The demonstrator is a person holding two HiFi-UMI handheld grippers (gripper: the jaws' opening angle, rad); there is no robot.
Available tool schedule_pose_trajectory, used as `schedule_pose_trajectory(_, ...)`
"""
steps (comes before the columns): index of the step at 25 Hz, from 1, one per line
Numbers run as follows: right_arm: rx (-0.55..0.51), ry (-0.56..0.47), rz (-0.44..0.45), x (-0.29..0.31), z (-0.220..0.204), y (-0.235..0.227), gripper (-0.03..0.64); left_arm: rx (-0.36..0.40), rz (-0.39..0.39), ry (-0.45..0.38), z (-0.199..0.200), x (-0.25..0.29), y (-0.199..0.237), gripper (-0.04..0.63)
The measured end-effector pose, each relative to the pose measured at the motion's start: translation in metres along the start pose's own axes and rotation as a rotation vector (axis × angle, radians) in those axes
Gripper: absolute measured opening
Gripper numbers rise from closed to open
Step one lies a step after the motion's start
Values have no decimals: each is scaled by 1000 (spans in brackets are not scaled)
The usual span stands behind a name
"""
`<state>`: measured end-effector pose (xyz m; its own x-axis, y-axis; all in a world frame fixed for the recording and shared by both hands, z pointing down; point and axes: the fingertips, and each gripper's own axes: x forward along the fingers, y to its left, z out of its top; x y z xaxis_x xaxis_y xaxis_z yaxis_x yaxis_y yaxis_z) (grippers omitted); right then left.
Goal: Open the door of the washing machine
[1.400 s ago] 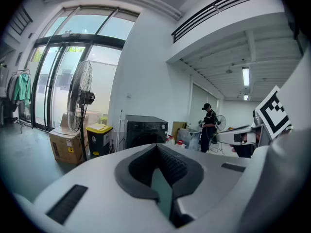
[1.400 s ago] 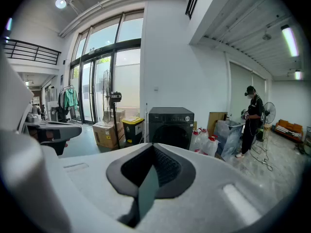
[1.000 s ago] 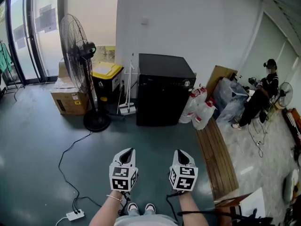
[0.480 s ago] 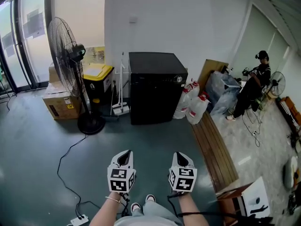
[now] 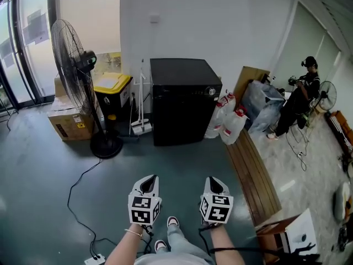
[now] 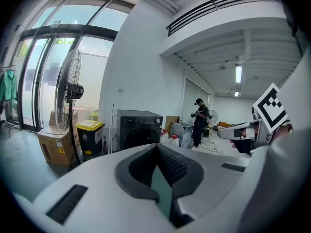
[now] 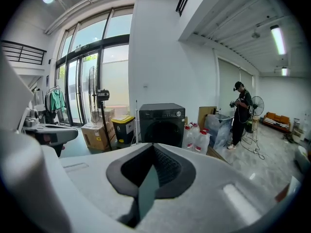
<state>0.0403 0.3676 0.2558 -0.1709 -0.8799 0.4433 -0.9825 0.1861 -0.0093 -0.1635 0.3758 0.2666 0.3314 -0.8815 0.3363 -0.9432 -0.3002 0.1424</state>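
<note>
Washing machine against white wall, grey-green floor

closed empty tongs face the washing machine, well apart

Head view: washing machine door lost in dark front; power strip cut by bottom edge; control panel print unreadable.

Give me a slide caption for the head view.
Left claw and right claw, shut and empty, point toward the closed black washing machine.
</note>
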Motion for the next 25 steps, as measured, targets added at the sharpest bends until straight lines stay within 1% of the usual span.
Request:
schedule_pose_trajectory(6, -7, -6, 17, 47, 26, -7, 5, -3, 26, -6, 22, 43, 21, 5)
schedule_pose_trajectory(15, -33, -10, 35, 124, 78, -28, 5, -15, 54, -17, 62, 119, 46, 4)
schedule_pose_trajectory(25, -48, -1, 57, 202, 109, -64, 5, -33, 76, -13, 83, 199, 56, 4)
